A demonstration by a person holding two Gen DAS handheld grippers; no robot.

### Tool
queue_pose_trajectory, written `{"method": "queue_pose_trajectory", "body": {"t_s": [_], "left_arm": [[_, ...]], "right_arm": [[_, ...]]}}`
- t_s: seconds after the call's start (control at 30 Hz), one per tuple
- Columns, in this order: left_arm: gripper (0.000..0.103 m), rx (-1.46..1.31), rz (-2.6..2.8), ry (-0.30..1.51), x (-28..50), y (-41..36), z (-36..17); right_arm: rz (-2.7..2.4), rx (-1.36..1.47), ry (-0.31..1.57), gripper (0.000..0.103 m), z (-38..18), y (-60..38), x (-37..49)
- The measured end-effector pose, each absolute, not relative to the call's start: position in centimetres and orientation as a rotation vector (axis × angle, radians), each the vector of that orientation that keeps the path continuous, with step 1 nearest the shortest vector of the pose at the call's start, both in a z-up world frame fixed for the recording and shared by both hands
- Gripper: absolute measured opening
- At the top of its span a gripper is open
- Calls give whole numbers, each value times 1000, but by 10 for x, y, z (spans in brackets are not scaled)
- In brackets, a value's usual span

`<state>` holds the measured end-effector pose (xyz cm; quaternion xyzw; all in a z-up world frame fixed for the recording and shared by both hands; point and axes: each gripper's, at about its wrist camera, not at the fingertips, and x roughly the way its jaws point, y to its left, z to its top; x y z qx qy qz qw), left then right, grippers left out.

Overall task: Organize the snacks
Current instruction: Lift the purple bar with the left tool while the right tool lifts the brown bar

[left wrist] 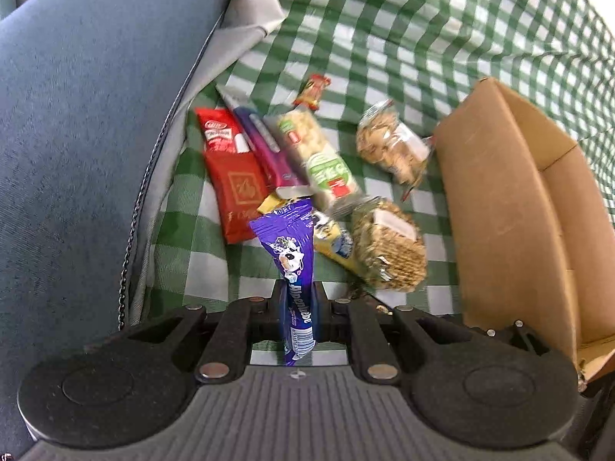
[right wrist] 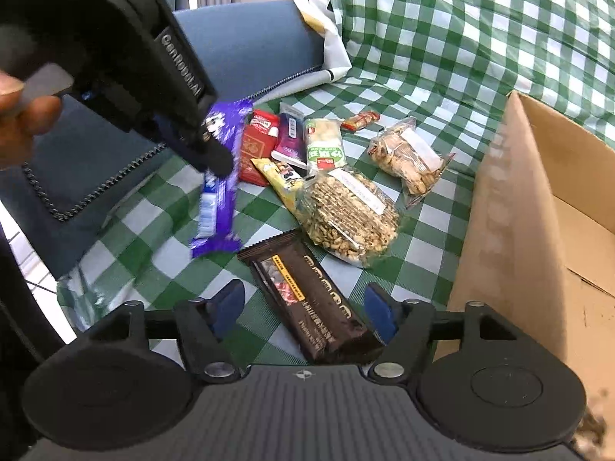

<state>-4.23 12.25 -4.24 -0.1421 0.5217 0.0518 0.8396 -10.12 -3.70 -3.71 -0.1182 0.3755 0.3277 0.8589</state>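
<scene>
Left wrist view: your left gripper (left wrist: 299, 309) was clamped on the purple bar (left wrist: 293, 265), pinched near its barcode end. The bar's long axis ran straight along the fingers, its free end pointing forward and up over the snack pile (left wrist: 307, 176) on the green checked cloth (left wrist: 423, 38). The cardboard box (left wrist: 511, 207) stood open to the right, well apart from the bar. The blue bag (left wrist: 77, 134) lay to the left.

Risk here: the hold sat on a slick wrapper near one end, so most of the bar hung out unsupported. A fast swing toward the box could let it pivot or slip out. Its forward end could also catch the box wall if you came in low.

Right wrist view: your right gripper (right wrist: 303, 315) was spread wide, holding nothing, its blue pads either side of the dark chocolate bar (right wrist: 311, 299). That bar lay flat on the cloth, long axis slanting from far left to near right, near end almost under the gripper body. The purple bar appeared lifted clear of the cloth, hanging roughly vertical from the left gripper.

Risk: the slant meant your pads would close across the bar's corners and twist or skid it. The round seed cake (right wrist: 348, 215) lay just beyond its far end and could be nudged.
</scene>
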Motion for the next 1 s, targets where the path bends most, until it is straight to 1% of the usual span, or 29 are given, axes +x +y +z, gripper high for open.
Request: {"method": "queue_pose_trajectory", "body": {"t_s": [0.2,0.23,0.27,0.33,0.4,0.47,0.57,0.7,0.73,0.77,0.83,0.9,1.0], "left_arm": [[14,-314,126,1124,-34,127,-50],[14,-318,130,1124,-32,128,-51],[14,-324,136,1127,-31,128,-52],[14,-335,147,1131,-29,128,-53],[15,-352,156,1134,-27,130,-54],[20,-371,165,1136,-27,134,-55],[26,-406,165,1135,-28,139,-55],[26,-395,165,1152,-27,134,-58],[29,-386,165,1153,-27,132,-58],[35,-381,166,1153,-26,130,-58],[39,-364,170,1156,-24,127,-60],[40,-341,181,1172,-20,124,-64],[40,-306,187,1197,-15,121,-71]], "right_arm": [[685,-225,884,73,-57,-35,-86],[687,-222,893,68,-59,-35,-85],[693,-213,905,58,-60,-35,-84],[702,-191,920,49,-59,-36,-84],[706,-184,932,46,-57,-36,-86],[704,-158,948,41,-54,-38,-88],[634,-142,976,41,-47,-37,-91],[564,-79,1074,42,-47,-42,-96],[557,-58,1095,43,-49,-44,-96],[554,-43,1097,43,-50,-46,-96],[552,-31,1089,48,-50,-48,-94],[560,-15,1089,52,-51,-49,-93],[572,-35,1081,54,-53,-49,-96]]}}
